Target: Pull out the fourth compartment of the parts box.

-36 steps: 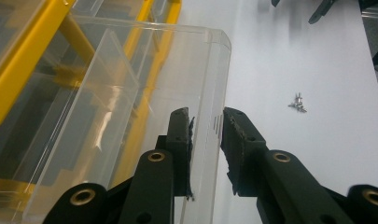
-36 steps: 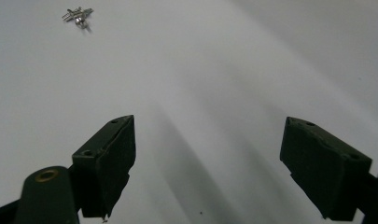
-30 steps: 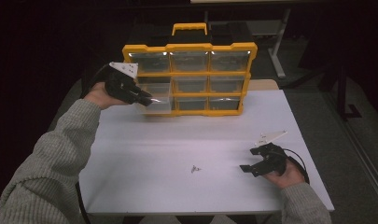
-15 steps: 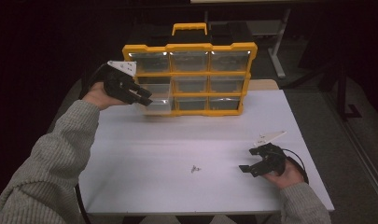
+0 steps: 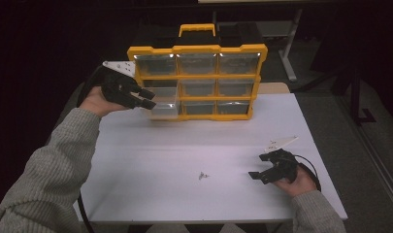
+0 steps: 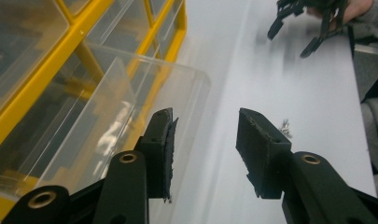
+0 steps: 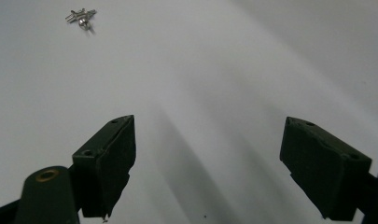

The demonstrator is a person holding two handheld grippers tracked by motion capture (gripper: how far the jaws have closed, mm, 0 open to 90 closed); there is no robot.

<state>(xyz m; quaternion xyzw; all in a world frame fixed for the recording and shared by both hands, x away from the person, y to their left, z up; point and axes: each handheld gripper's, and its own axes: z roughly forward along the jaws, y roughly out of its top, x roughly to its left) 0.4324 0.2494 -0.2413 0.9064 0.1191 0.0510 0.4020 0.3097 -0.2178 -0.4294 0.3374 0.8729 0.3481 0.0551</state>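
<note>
Drawer [image 5: 164, 108] of clear plastic, pulled partway out of the bottom-left slot of the yellow organiser [image 5: 197, 80], which stands upright at the far edge of the white worktop [image 5: 184, 145]. Nearest, at the lower right of the high view: right hand [image 5: 297, 180] resting low on the worktop, grey sleeve [image 5: 316, 213] coming in from the bottom edge, right tongs [image 5: 261, 166] pointing leftward, spread wide with nothing between them; seen along them in the right gripper view, bare white surface under both pads. A little ahead of those tongs, near mid-worktop: small cluster of metal screws [image 5: 202, 175], lying loose, apart from both hands. Farther off, at the left: left forearm in a grey knitted sleeve [image 5: 53, 165] stretched diagonally forward, left hand [image 5: 94, 101] raised above the worktop's far-left corner, wrist level. Left tongs [image 5: 147, 98] aimed to the right at the drawer front, just beside it, having just been opening, now partly apart and clamped on nothing. In the left gripper view, one pad [image 6: 159, 144] close against the drawer's clear wall [image 6: 130, 116], whether touching not clear; other pad over open worktop.
</note>
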